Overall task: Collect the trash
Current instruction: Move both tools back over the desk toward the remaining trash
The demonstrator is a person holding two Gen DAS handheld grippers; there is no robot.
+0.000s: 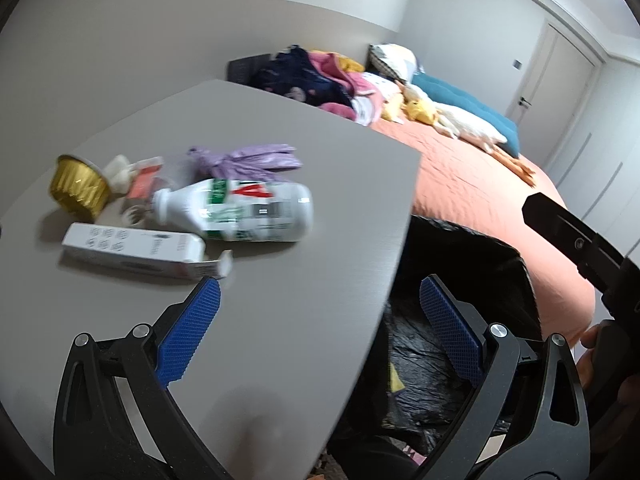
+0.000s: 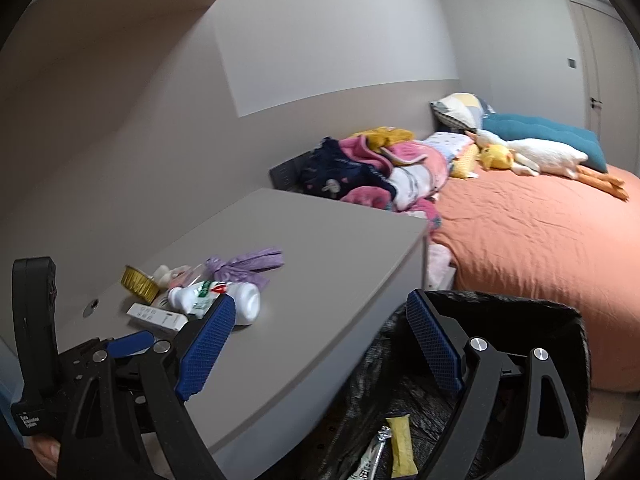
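One bottle (image 1: pixel 236 210), one box (image 1: pixel 132 250) – two wrappers (image 2: pixel 400 446) binned.

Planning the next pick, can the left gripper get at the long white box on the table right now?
Probably yes: the left gripper is open and empty, and the white box lies at the pile's near edge with nothing between.

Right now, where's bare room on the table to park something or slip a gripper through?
Free: the near half of the table, from the white box to the edge by the bin bag, and the far corner behind the purple bag. Crowded: the left cluster, where the bottle, gold foil cup and wrappers lie packed together.
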